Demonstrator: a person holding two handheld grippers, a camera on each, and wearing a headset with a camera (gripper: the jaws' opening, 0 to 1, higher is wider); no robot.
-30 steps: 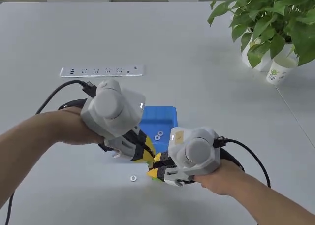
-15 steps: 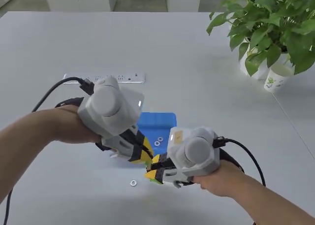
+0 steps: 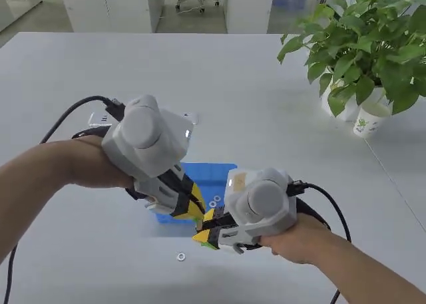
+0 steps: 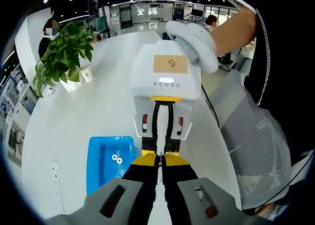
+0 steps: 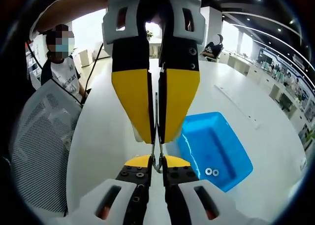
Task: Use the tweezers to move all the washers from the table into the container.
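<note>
My two grippers meet tip to tip above the table. The thin metal tweezers (image 5: 156, 131) run between the left gripper's yellow pads (image 5: 133, 102) down into my right gripper (image 5: 156, 162), and both sets of jaws are closed on them. In the head view the left gripper (image 3: 198, 213) comes from the left and the right gripper (image 3: 208, 227) from the right, both over the front of the blue container (image 3: 216, 173). Two washers (image 3: 214, 201) lie inside it, seen also as washers (image 4: 117, 159) and washers (image 5: 211, 172). One washer (image 3: 181, 256) lies on the table in front.
A potted plant (image 3: 363, 51) in a white pot stands at the far right, with a small white cup (image 3: 363, 126) beside it. A white power strip (image 3: 100, 118) lies behind the left gripper. Black cables trail from both grippers. A mesh chair (image 5: 39, 136) stands by the table.
The head camera has tilted up, so the whole scene sits lower. Both grippers, still joined at the tips, have risen slightly relative to the container and now hide most of the power strip.
</note>
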